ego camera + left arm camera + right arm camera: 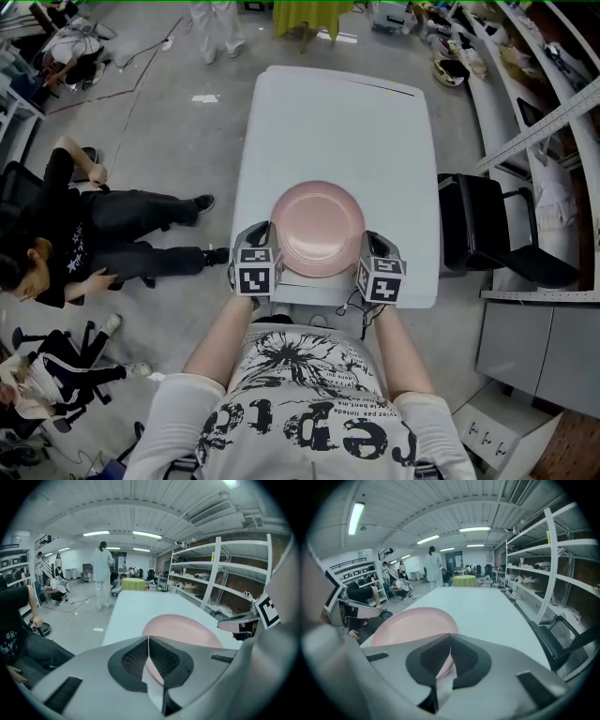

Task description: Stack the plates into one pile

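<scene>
A pink plate [317,228] hangs over the near end of the white table [328,122], and a gripper grips its rim on each side. My left gripper [273,249] is shut on the plate's near left rim, and my right gripper [363,253] is shut on its near right rim. In the left gripper view the plate [183,630] runs in between the black pads [136,658] of the left gripper [149,657]. The right gripper view shows the plate [410,625] pinched the same way in the right gripper [449,660]. I cannot tell whether other plates lie under it.
A black chair [483,225] stands close to the table's right side. A person [84,220] sits on the floor to the left, with another near the left bottom corner. Shelving [543,569] runs along the right wall. A person in white [101,573] stands beyond the table's far end.
</scene>
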Motion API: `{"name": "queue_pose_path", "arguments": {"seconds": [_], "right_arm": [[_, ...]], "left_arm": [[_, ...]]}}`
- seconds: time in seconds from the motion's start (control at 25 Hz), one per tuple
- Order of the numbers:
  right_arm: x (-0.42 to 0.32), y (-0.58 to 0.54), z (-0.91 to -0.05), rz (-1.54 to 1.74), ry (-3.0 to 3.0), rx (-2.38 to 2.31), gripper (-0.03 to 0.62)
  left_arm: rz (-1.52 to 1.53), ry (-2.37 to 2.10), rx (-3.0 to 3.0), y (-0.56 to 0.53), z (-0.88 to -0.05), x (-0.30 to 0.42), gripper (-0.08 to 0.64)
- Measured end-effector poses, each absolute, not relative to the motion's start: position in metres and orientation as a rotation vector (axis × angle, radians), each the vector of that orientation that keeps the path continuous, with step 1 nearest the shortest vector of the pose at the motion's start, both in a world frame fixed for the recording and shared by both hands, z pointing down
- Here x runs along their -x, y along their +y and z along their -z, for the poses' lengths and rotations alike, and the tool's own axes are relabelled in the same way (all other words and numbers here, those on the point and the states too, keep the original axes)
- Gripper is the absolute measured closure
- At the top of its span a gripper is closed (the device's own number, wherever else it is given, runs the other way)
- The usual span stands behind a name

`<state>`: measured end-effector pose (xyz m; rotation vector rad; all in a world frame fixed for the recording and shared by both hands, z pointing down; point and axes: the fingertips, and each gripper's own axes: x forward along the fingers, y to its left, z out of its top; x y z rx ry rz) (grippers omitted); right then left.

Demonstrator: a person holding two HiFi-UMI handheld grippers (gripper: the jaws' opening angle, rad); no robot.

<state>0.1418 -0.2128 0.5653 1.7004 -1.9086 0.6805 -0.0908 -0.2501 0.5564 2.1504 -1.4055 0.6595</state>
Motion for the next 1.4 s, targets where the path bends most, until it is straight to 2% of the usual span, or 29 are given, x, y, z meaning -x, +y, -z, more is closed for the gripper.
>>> {"name": "queue_pose_path", "arguments": {"seconds": [0.04,0.4,0.68,1.4], "right_arm": [[-0.139,-0.216,-0.554,-0.662,-1.952,-1.711,0.584],[-0.132,-0.226,-0.443,-0.273,-2.243,-1.798,0.586],[-0.128,-0.215,-0.388,-0.126,-2.361,-1.811,0.588],[-0.108,-0.205,-0.379,-0.168,-2.432,-1.727,0.588]], "left_arm": [[-0.613,-1.412,-2.179,-0.253,-0.545,0.09,0.558],[-0.283,-1.332,-2.477,-0.256,-0.447,0.056,0.558],[-0.079,-1.208,-2.72,-0.239,-0.383,0.035,0.558],[-0.093,-1.165,-2.858,-0.23,-0.363,0.026,0.558]]}}
